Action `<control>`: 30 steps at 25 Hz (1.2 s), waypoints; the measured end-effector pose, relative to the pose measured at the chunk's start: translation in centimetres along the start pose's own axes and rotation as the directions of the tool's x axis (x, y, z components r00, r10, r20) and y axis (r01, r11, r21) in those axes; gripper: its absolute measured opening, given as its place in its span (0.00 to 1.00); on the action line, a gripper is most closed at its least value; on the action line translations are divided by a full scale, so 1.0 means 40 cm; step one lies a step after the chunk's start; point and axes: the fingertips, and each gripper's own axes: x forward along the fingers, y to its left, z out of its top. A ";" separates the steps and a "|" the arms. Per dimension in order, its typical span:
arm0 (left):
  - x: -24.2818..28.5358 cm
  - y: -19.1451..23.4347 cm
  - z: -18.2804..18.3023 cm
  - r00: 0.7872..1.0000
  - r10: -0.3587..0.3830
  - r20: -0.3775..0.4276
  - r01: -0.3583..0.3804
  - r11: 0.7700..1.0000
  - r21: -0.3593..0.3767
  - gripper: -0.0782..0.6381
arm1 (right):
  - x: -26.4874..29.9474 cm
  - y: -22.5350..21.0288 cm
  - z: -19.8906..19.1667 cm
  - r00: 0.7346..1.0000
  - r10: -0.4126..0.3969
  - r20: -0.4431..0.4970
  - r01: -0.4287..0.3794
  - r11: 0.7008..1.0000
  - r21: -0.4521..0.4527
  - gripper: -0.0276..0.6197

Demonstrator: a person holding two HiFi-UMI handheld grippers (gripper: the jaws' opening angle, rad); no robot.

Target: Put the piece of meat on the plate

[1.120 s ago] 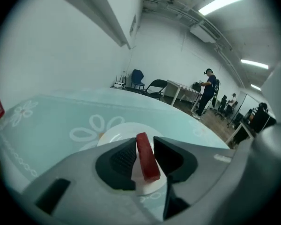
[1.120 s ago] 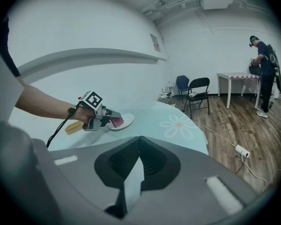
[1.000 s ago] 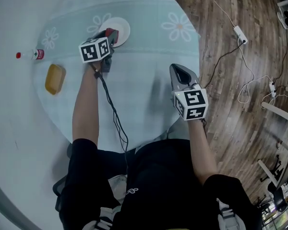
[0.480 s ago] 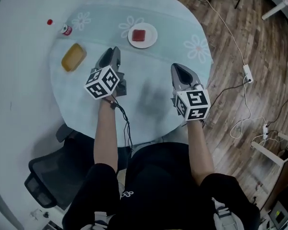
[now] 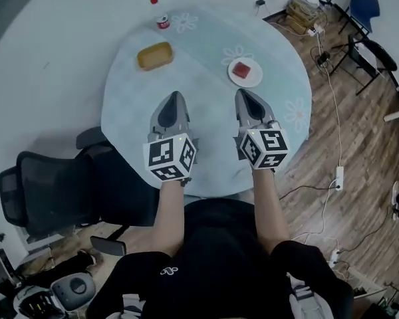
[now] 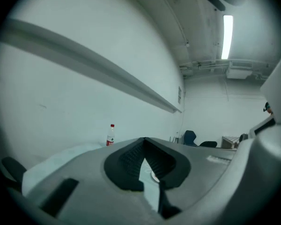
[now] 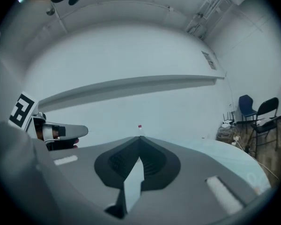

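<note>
The red piece of meat (image 5: 243, 69) lies on the small white plate (image 5: 255, 80) at the far right of the round table. My left gripper (image 5: 175, 96) is held level over the table's near side, well short of the plate, jaws shut and empty. Beside it, my right gripper (image 5: 242, 93) is also level, shut and empty. In the left gripper view the shut jaw tips (image 6: 144, 138) point across the table toward a bottle (image 6: 111, 135). The right gripper view shows its shut tips (image 7: 139, 138), with the left gripper (image 7: 61, 132) at the left edge.
A yellow block (image 5: 154, 56) and a small red-capped bottle (image 5: 161, 21) stand at the table's far side. The table wears a pale blue flowered cloth (image 5: 206, 151). A black office chair (image 5: 46, 188) stands to the left. Cables and a power strip (image 5: 338, 176) lie on the wooden floor at right.
The left gripper let go of the meat on the plate, drew back toward the person, rose and shut. The right gripper also rose. The head view now takes in the whole table.
</note>
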 end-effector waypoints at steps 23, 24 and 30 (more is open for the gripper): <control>-0.046 -0.021 0.001 0.997 0.071 -0.010 -0.070 0.990 0.120 0.10 | 0.028 0.094 -0.020 0.987 0.141 -0.073 -0.147 0.986 -0.076 0.05; -0.045 -0.025 -0.005 0.997 0.072 -0.017 -0.070 0.990 0.122 0.10 | 0.026 0.091 -0.020 0.987 0.143 -0.073 -0.149 0.986 -0.076 0.05; -0.038 -0.001 -0.011 0.996 0.088 -0.032 -0.083 0.987 0.135 0.10 | 0.057 0.112 -0.013 0.982 0.175 -0.066 -0.180 0.979 -0.092 0.05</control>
